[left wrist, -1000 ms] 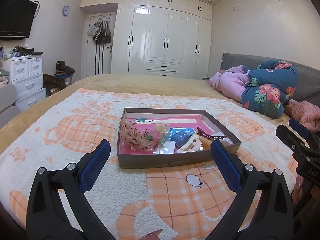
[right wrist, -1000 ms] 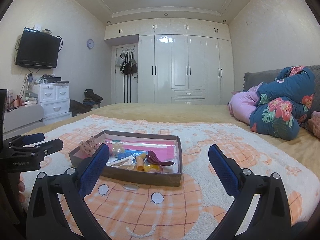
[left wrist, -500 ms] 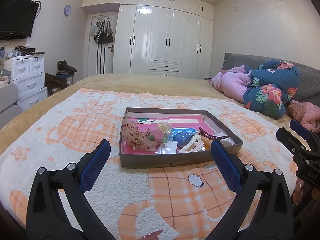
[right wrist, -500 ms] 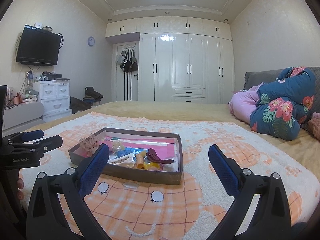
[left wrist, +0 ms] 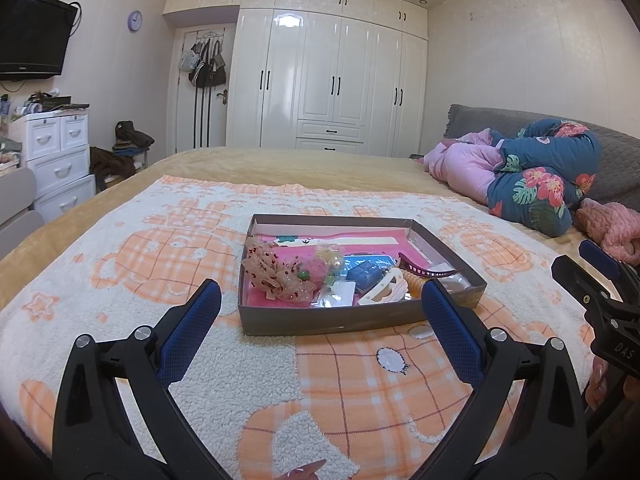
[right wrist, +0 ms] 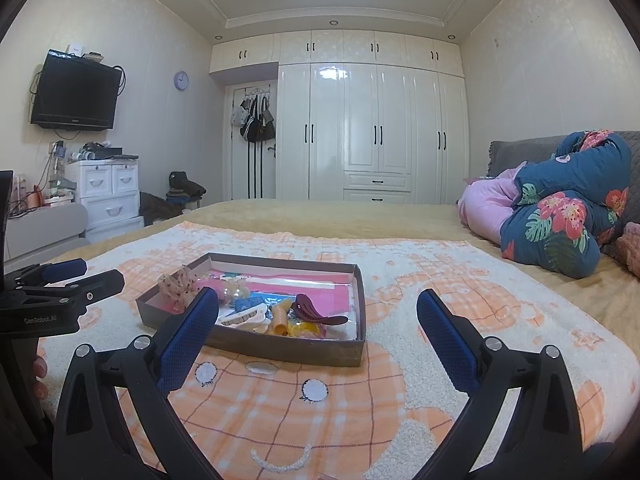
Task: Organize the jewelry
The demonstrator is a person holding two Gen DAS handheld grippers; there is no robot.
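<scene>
A shallow box (left wrist: 360,322) sits on the bed's blanket (left wrist: 120,264), with hair clips and trinkets piled loosely inside. Both hand-held grippers, left (left wrist: 320,322) and right (right wrist: 318,326), hover before it, jaws wide, holding nothing. Whether sorting is starting or finishing is unclear.

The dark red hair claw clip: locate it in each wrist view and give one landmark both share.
Left wrist view: dark red hair claw clip lies in the right part of the box, right of centre.
Right wrist view: the clip lies near the box's near right corner, centre frame.
Shared landmark: the purple wall clock.
</scene>
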